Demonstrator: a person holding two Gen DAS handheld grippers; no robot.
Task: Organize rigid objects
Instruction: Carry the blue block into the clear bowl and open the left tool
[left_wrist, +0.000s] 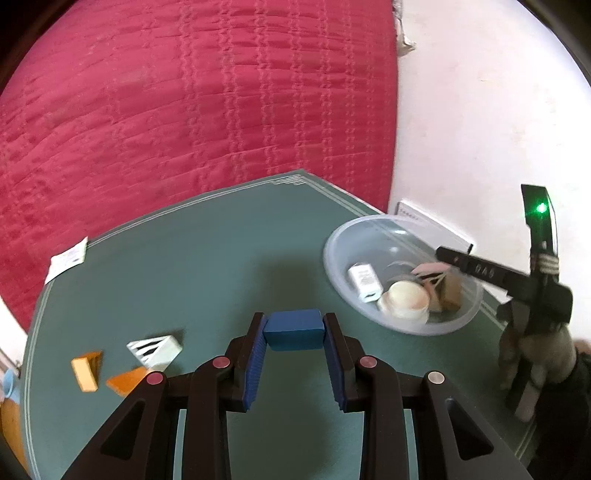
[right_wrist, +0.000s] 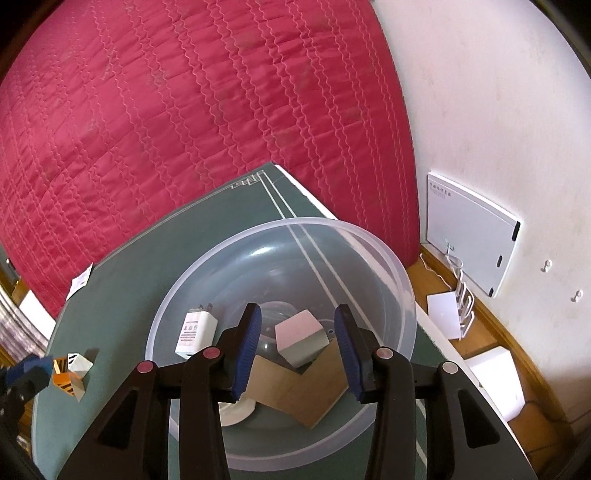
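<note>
My left gripper (left_wrist: 294, 320) is shut on a blue block (left_wrist: 293, 332), held a little above the green table (left_wrist: 207, 266). To its right stands a clear plastic bowl (left_wrist: 330, 240) holding a white charger (left_wrist: 364, 280), a cream round tub (left_wrist: 404, 299) and wooden blocks. My right gripper (right_wrist: 298, 314) hangs over that bowl (right_wrist: 280, 223), its jaws apart. A pink and grey block (right_wrist: 301, 338) lies loose below and between them, resting on a wooden piece (right_wrist: 291, 391); the pads do not touch it.
A white striped block (left_wrist: 155, 349) and two orange blocks (left_wrist: 86, 369) lie at the table's left. A small white card (left_wrist: 68, 258) sits at the far left edge. A red quilted bed (left_wrist: 184, 110) lies beyond the table, a white wall to the right.
</note>
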